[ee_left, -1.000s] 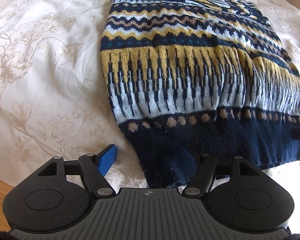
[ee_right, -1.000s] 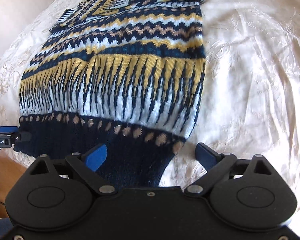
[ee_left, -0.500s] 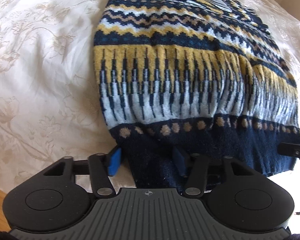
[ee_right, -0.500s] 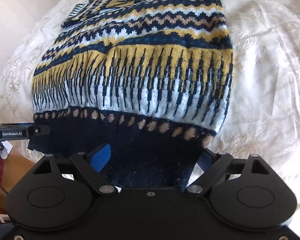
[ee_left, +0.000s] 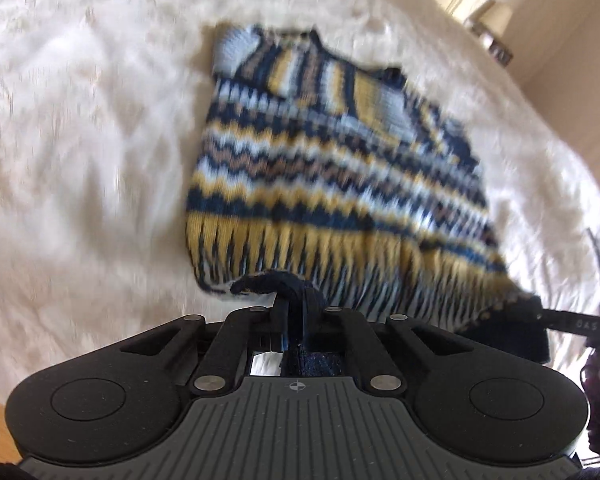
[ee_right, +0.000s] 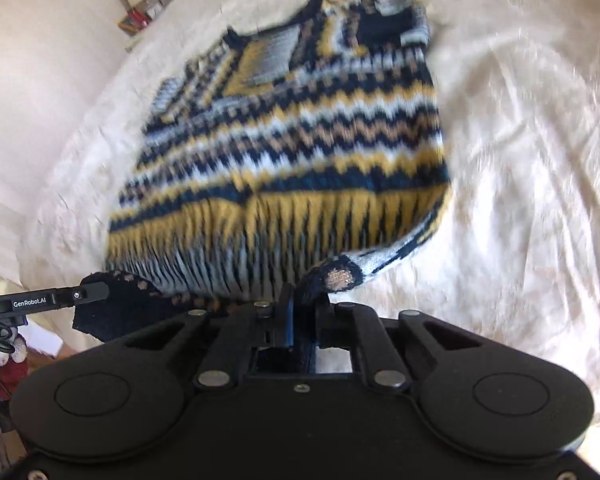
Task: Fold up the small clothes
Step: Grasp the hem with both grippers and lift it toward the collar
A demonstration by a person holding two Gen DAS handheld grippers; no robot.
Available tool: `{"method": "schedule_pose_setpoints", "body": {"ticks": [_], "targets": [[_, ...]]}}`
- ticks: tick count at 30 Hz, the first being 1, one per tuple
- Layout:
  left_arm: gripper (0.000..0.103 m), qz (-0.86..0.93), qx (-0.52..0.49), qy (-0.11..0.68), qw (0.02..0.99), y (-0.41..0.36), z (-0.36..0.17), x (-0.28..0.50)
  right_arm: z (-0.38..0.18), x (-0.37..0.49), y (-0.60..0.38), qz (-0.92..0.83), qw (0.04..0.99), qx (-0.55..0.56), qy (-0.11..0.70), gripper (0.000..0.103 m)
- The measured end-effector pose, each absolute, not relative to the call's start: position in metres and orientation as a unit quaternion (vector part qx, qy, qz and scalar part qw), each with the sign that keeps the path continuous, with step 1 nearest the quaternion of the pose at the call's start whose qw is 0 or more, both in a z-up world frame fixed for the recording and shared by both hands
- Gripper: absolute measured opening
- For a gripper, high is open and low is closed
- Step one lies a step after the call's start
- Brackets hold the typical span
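- A patterned knitted sweater (ee_left: 332, 184) is spread on a bed covered by a cream bedspread (ee_left: 80, 140), with its collar end far from both cameras and its navy hem nearest them.
- The left gripper (ee_left: 296, 312) is seen with its jaws drawn together on the hem corner at its own side; dark knit is bunched between them and lifted off the bed.
- The right gripper (ee_right: 300, 304) is likewise clamped on the opposite hem corner, where a tan dot of the pattern is curled up over the jaws.
- In the right wrist view the left gripper's finger is seen reaching in from the left edge, holding the far hem corner.
- The sweater's long axis runs straight away from both sets of jaws, hem to collar, so each gripper is equally near its own corner.
- The step in hand is judged to be the hem being carried forward toward the collar to fold the body in half.
- Both views are blurred, so finer detail of the grip cannot be told.
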State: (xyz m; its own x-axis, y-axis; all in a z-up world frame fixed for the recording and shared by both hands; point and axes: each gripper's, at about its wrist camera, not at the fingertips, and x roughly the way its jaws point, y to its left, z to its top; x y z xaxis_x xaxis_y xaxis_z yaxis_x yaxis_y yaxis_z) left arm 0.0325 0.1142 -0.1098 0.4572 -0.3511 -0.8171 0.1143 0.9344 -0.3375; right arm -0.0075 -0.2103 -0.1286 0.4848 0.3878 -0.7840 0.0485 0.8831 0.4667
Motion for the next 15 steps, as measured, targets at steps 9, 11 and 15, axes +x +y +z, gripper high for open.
{"method": "schedule_pose_setpoints", "body": {"ticks": [9, 11, 15], "targets": [[0.005, -0.137, -0.157, 0.419, 0.884, 0.117, -0.055, 0.105, -0.078, 0.052, -0.238, 0.069, 0.869, 0.265, 0.411, 0.013], [0.005, -0.138, -0.159, 0.408, 0.889, 0.115, -0.050, 0.127, -0.073, 0.073, -0.243, 0.064, 0.873, 0.275, 0.399, 0.013], [0.005, -0.134, -0.176, 0.397, 0.891, 0.111, -0.049, 0.168, -0.069, 0.117, -0.248, 0.056, 0.878, 0.282, 0.382, 0.013]]}}
